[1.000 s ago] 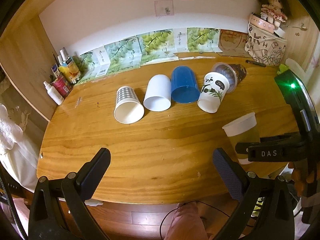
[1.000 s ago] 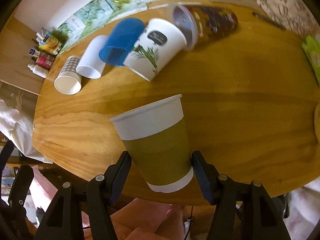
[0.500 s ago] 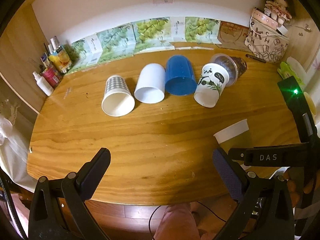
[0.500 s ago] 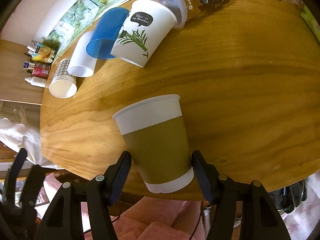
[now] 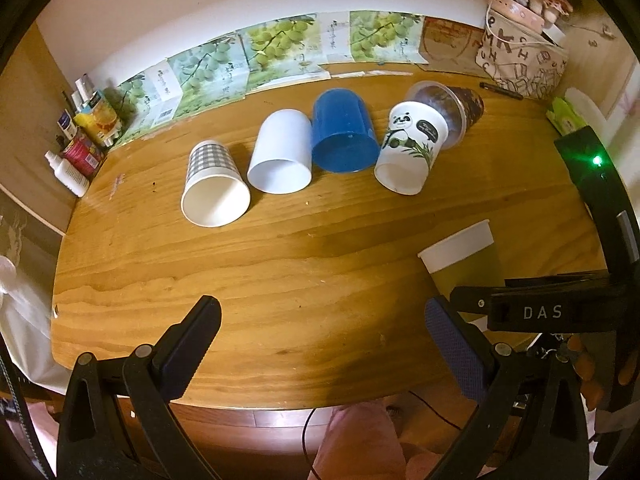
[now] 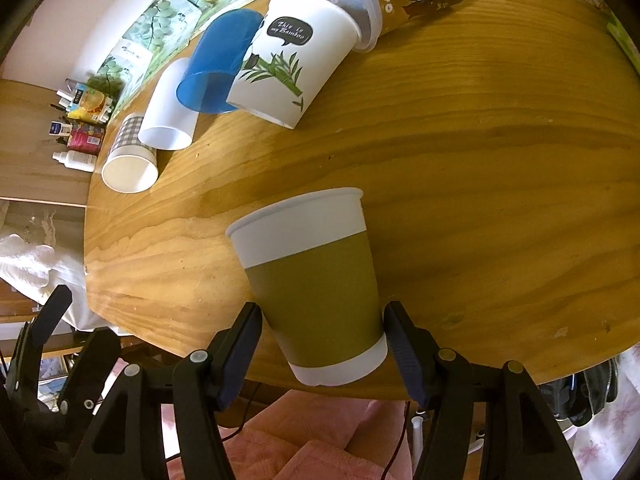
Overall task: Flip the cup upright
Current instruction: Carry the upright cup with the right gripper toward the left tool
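Note:
My right gripper (image 6: 322, 334) is shut on an olive-and-white paper cup (image 6: 316, 296), held with its mouth up and tilted a little, over the near table edge. The cup (image 5: 466, 262) also shows in the left wrist view, gripped by the right gripper (image 5: 520, 308). My left gripper (image 5: 320, 344) is open and empty above the front of the wooden table (image 5: 280, 272). Several cups lie on their sides at the back: checked (image 5: 212, 184), white (image 5: 282, 152), blue (image 5: 344, 132), panda (image 5: 412, 146) and a clear-lidded brown one (image 5: 452, 110).
Bottles and tubes (image 5: 80, 140) stand at the back left corner. Grape-print boxes (image 5: 280, 48) line the wall. A patterned bag (image 5: 520, 64) and a pen (image 5: 500, 90) sit at the back right. A person's pink-clad legs (image 6: 304, 440) are below the table edge.
The right gripper has carried the olive cup nearer to the table's front edge, tilting it slightly. The left gripper has drifted a little and stays open.

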